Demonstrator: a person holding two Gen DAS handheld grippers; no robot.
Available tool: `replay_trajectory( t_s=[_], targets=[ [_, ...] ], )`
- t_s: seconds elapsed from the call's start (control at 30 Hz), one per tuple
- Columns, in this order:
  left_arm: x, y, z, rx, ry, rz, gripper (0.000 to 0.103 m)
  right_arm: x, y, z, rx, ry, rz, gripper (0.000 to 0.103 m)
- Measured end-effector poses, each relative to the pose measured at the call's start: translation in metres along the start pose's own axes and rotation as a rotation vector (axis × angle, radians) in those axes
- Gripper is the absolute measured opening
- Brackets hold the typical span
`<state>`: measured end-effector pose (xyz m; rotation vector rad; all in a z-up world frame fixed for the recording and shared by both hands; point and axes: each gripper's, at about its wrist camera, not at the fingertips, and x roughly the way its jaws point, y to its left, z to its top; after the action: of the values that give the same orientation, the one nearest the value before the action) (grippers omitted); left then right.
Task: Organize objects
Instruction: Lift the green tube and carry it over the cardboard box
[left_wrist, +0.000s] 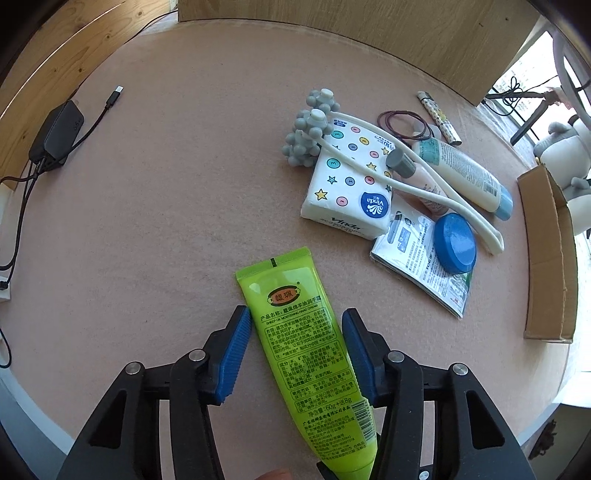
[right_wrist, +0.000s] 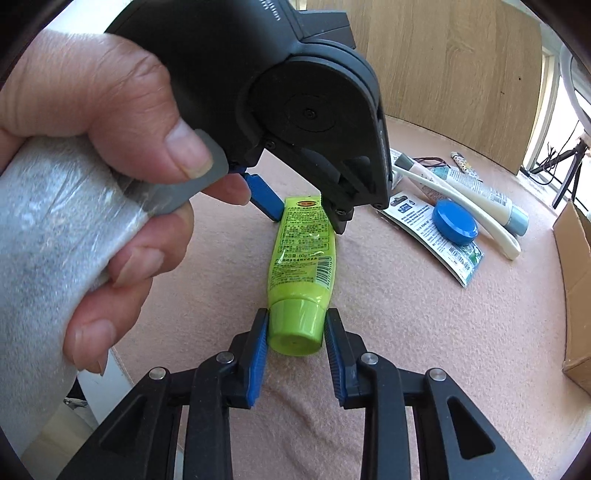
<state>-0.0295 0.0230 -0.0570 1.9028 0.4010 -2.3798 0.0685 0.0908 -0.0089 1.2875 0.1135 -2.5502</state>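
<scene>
A lime-green hand cream tube (left_wrist: 303, 354) lies on the pink table mat, label side up. My left gripper (left_wrist: 296, 313) points down over its flat crimped half, and its blue pads touch the tube's two long edges. In the right wrist view the tube (right_wrist: 303, 251) runs away from me with its green cap (right_wrist: 295, 328) nearest. My right gripper (right_wrist: 296, 314) has its blue pads pressed on both sides of that cap. The left gripper (right_wrist: 308, 221) and the hand (right_wrist: 92, 110) holding it fill the upper left of that view.
To the right lies a cluster: a tissue pack (left_wrist: 343, 184), a grey ball massager (left_wrist: 310, 129), a blue-lidded jar (left_wrist: 454, 243) on a printed packet (left_wrist: 421, 266), a lotion bottle (left_wrist: 465, 173) and hair ties (left_wrist: 402, 123). A cardboard box (left_wrist: 550, 258) stands far right, a black charger (left_wrist: 55, 133) far left.
</scene>
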Motion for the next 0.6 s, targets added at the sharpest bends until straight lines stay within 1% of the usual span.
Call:
replay_trajectory(
  t_s=[0.17,0.27,0.33,0.4,0.43,0.53,0.57,0.6],
  targets=[
    [-0.032,-0.011,0.005,0.014,-0.06,-0.021,0.055,-0.018,-0.002,0.009,-0.007,-0.05,-0.015,0.026],
    [-0.053,-0.02,0.016,0.038,-0.103,-0.033,0.055,-0.032,-0.008,0.018,-0.004,-0.092,-0.03,0.026],
    [-0.073,-0.016,0.032,0.056,-0.125,-0.046,0.055,-0.044,-0.016,0.022,-0.001,-0.12,-0.043,0.026],
    [-0.089,-0.033,0.037,0.079,-0.146,-0.058,0.055,-0.054,-0.023,0.028,0.007,-0.146,-0.059,0.026],
    [-0.094,-0.04,0.04,0.091,-0.156,-0.063,0.055,-0.064,-0.016,0.024,0.011,-0.159,-0.07,0.026],
    [-0.103,-0.064,0.051,0.134,-0.184,-0.08,0.055,-0.073,-0.027,0.033,0.027,-0.195,-0.102,0.026],
    [-0.107,-0.071,0.053,0.149,-0.191,-0.089,0.054,-0.073,-0.023,0.036,0.033,-0.205,-0.114,0.026],
    [-0.11,-0.08,0.055,0.166,-0.196,-0.094,0.054,-0.072,-0.032,0.039,0.041,-0.214,-0.124,0.026]
  ],
)
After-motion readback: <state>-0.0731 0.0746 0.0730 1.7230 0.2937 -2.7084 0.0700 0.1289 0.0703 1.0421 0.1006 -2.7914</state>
